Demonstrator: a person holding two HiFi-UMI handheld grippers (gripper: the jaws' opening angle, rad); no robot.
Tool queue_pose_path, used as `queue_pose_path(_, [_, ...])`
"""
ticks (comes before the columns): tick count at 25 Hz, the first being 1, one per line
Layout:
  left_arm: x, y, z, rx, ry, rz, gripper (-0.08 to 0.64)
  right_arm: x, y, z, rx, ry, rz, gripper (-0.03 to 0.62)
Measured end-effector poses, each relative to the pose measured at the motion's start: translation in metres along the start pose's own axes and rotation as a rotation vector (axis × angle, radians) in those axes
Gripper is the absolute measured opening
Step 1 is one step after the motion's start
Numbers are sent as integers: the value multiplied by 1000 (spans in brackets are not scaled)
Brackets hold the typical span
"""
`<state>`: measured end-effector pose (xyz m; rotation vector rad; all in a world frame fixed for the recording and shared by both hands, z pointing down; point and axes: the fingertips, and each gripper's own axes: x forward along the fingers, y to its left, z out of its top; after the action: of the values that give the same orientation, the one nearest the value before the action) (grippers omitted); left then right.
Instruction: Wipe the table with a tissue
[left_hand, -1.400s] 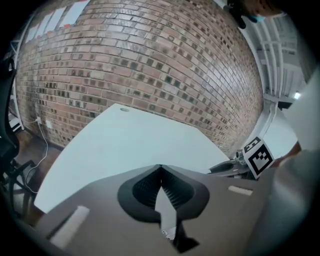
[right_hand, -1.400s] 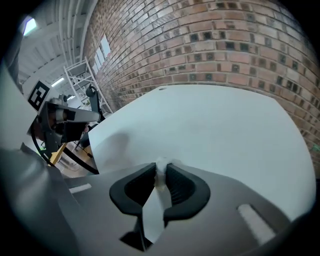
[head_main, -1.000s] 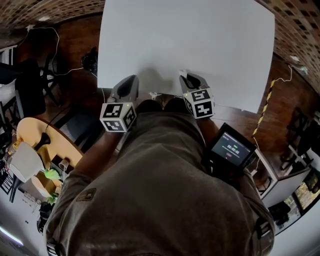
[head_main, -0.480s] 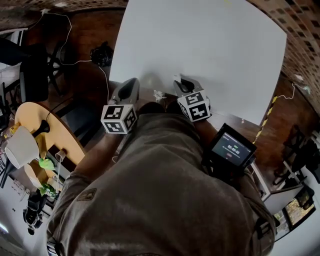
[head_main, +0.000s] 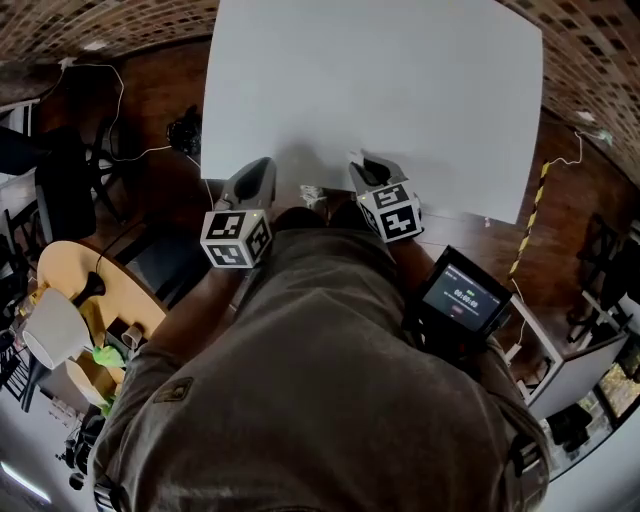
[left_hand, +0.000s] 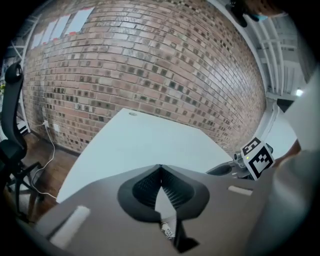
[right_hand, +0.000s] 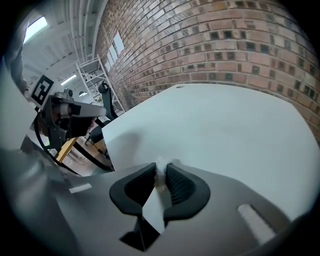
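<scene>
Pinching tissue (right_hand: 160, 165), right gripper (right_hand: 161, 175) over white table (right_hand: 225, 125), brick wall (right_hand: 225, 45) beyond

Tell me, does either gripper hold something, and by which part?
The right gripper pinches the white tissue by a bunched part; a bit pokes out past its tips. The left gripper is shut on nothing.

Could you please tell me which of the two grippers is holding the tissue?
The right gripper: a white tissue is pinched between its jaws. The left gripper has its jaws closed on nothing.
</scene>
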<state>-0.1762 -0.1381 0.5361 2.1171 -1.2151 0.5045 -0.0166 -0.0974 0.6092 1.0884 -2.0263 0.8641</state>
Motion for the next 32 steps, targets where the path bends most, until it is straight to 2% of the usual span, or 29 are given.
queue_pose_path(9, [23, -40, 4, 63, 20, -90, 2, -40, -54, -32, 147, -18, -136, 75])
queue_pose_path(15, [25, -52, 5, 76, 15, -93, 2, -53, -72, -44, 179, -23, -169, 74])
queue_pose_path(25, [4, -45, -1, 61, -11, -66, 2, -39, -35, -35, 107, -16, -92, 75])
queue_pose_path(32, [-6, -58, -14, 61, -6, -146, 2, -76, -14, -17, 113, -139, -119, 75])
